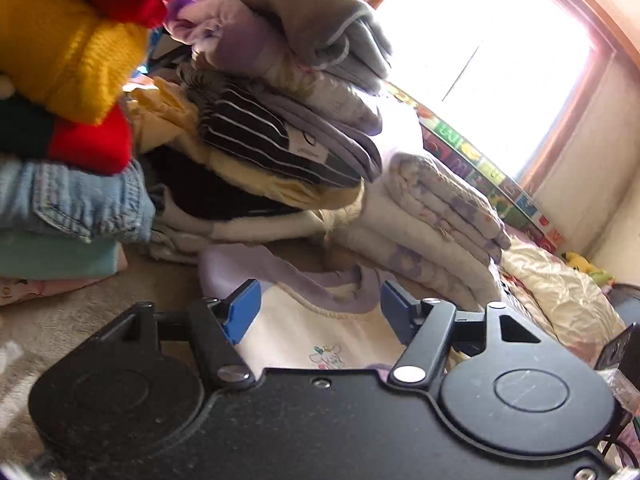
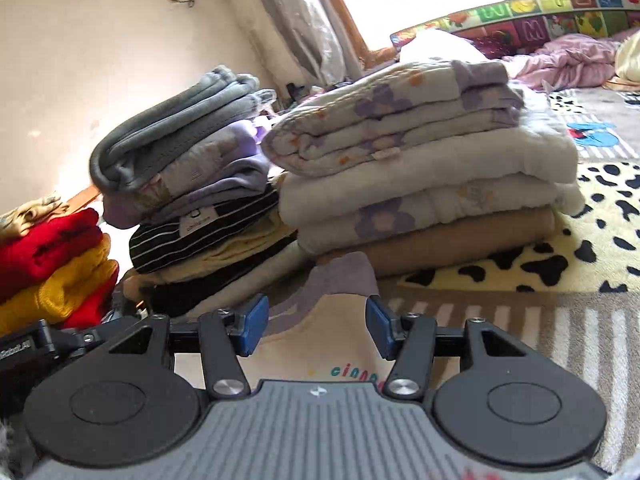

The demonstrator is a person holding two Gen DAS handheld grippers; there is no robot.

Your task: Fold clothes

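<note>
A cream child's top with a lilac neckband lies flat on the bed, its collar pointing toward the folded stacks and a small cartoon print on its chest; in the right wrist view the same garment shows coloured lettering just ahead of the tool. The left gripper hangs over the neckline with its blue pads spread wide, one on each side of the collar, grasping nothing. The right gripper is likewise released, its pads apart above the top's lilac sleeve edge and cream body. Just beyond the top stand the folded piles: a stack of floral quilted blankets on a tan blanket, beside it a pile with a black striped garment under lilac and grey fleece pieces, and farther left red and yellow knitted sweaters resting on folded denim. A cow-spotted blanket covers the bed to the right, and an alphabet play mat stands along the window side.
</note>
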